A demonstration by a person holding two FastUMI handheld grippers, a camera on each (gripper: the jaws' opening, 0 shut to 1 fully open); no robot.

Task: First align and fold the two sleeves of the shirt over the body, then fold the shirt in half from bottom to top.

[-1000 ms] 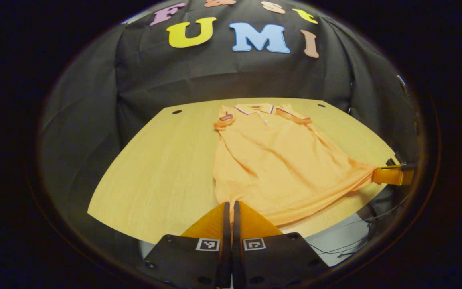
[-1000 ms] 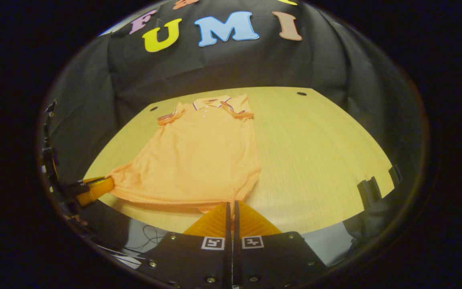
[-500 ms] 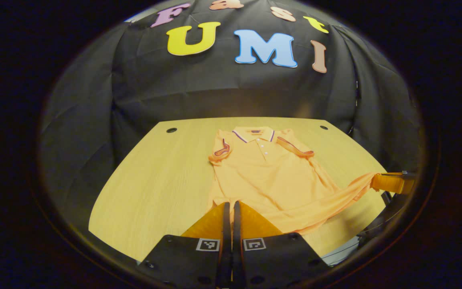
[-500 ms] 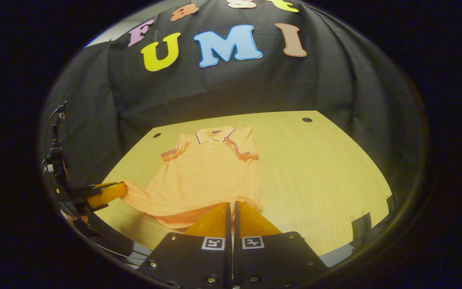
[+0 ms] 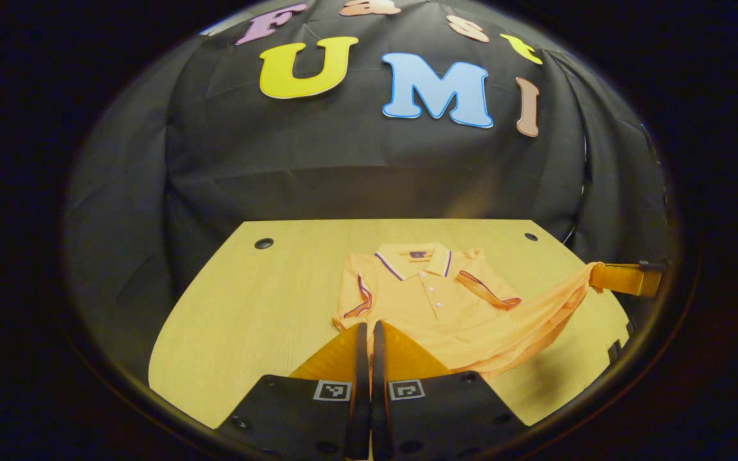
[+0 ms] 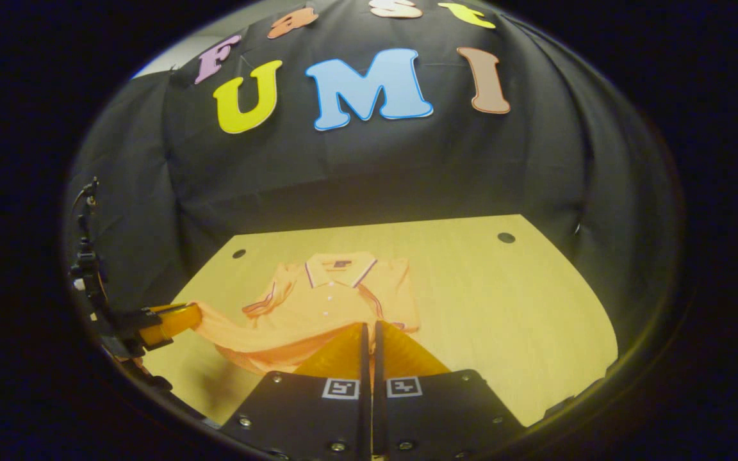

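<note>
Final step in hand: both sleeves lie folded over the shirt [image 5: 433, 301], which rests on the surface [image 5: 247, 307]. Left tongs [image 5: 365, 333] and right tongs [image 6: 369, 333] each clench a hem corner, lifted. Next: carry the hem toward 12 o'clock, level with the collar [image 5: 415, 259].

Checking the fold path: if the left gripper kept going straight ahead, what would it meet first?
Most likely the shirt's collar, lying ahead of the left gripper that holds the hem; depth is uncertain.

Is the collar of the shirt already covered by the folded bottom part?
No, the collar lies uncovered while the hem hangs lifted.
</note>
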